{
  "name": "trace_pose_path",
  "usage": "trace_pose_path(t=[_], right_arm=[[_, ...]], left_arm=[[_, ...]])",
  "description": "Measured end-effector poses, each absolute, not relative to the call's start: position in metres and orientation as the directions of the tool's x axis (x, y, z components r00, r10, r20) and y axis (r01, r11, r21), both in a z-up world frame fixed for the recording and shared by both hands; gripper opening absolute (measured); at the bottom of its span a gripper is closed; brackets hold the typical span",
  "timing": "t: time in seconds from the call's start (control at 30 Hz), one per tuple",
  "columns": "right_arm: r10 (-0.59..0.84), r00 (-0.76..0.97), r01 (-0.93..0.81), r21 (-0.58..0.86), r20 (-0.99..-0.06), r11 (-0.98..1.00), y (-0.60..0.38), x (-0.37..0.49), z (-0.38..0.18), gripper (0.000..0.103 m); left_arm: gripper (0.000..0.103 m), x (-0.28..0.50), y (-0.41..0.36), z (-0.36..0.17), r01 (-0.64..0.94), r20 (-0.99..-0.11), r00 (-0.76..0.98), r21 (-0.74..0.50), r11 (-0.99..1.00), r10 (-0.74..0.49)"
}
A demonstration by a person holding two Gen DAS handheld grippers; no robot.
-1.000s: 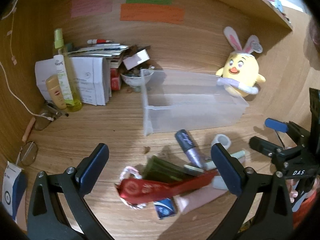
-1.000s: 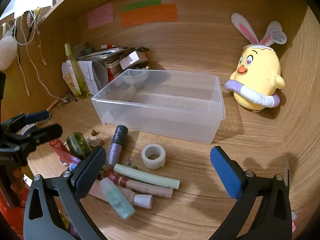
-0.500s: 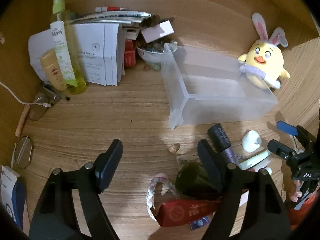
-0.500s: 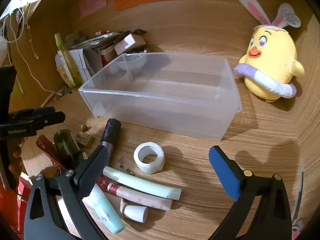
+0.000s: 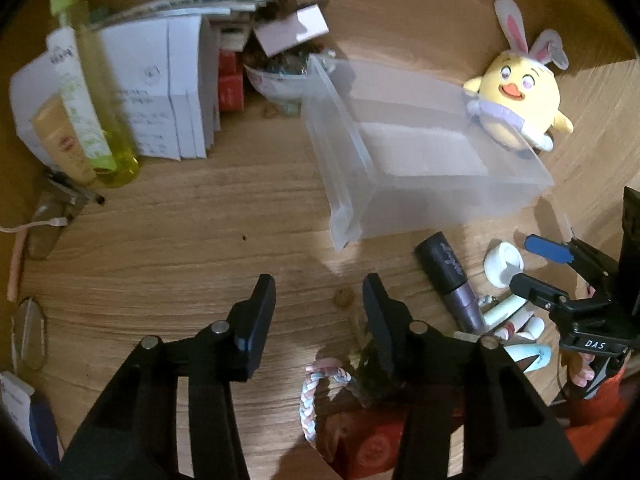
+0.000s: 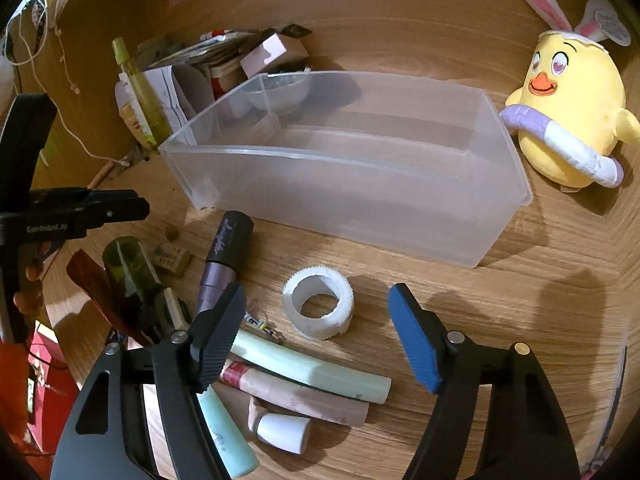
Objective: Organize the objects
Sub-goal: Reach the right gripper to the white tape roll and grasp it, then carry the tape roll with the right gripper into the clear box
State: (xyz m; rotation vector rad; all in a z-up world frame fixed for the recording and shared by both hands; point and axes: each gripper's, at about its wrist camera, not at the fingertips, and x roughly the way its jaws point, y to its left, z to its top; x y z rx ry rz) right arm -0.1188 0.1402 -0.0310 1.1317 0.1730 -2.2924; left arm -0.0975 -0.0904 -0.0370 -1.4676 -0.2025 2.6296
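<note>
Right wrist view: the right hand-held gripper (image 6: 316,340) has dropped nearer the white tape roll (image 6: 318,307), jaws closing, nothing pinched yet. The left hand-held gripper (image 5: 320,316) narrows over bare table (image 5: 160,264), empty. The clear bin (image 6: 360,184) awaits, empty.

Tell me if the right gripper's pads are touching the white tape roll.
Apart. In the right wrist view the closing right gripper frames the white tape roll, but bare wood shows between the roll and each pad.

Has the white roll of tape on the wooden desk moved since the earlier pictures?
No. The white roll of tape lies at the same spot before the clear plastic bin; only the camera came nearer.
</note>
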Motion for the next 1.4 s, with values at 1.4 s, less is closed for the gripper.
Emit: trace_pose_path(t=[1.4], right_arm=[[-0.455, -0.564, 0.534, 0.116, -0.689, -0.837, 0.144, -0.116, 0.002, 0.037]], left_arm=[[0.012, -0.083, -0.068, -0.004, -0.067, -0.76, -0.644, -0.054, -0.996, 0.084]])
